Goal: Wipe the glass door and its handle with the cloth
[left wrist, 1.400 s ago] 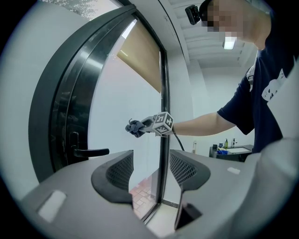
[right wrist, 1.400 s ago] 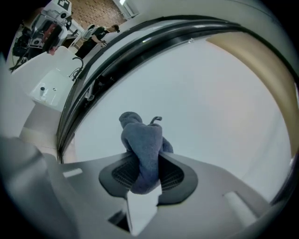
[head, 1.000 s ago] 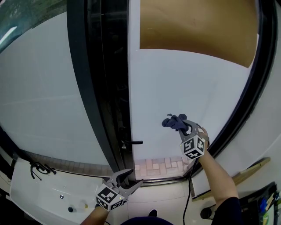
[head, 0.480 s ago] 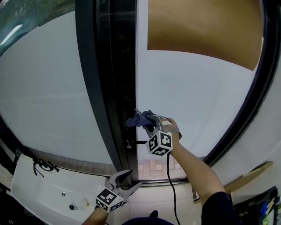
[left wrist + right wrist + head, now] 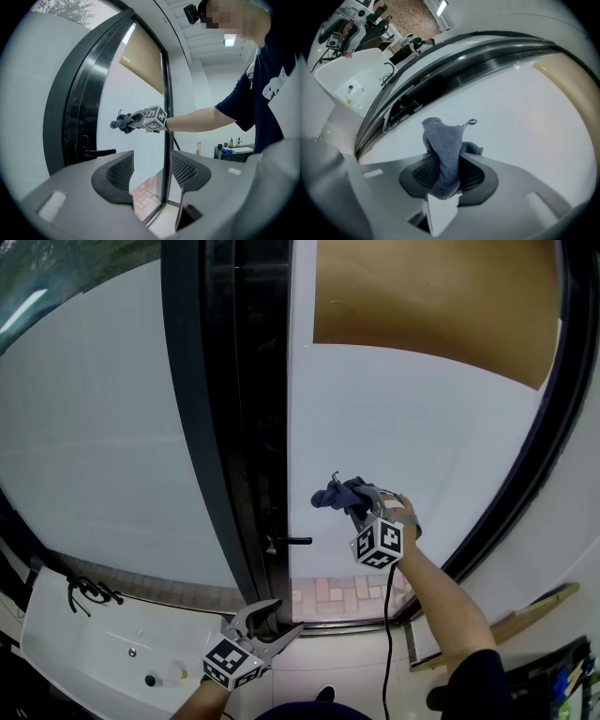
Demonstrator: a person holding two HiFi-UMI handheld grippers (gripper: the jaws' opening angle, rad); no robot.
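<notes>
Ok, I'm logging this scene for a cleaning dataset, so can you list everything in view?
glass door: one, frosted white pane in a dark frame, fills the middle
door handle: one, black, low on the pane's left edge
tan panel: one, across the top of the pane
basin: one, white, lower left
wooden strip: one, pale, lower right
cloth: one, blue-grey, bunched, up and right of the handle
cable: one, black, hanging below the right gripper
left gripper: one, grey, jaws apart and empty, low below the handle
right gripper: one, grey, jaws closed on the cloth, in front of the pane
right arm: one, bare forearm, dark sleeve
</notes>
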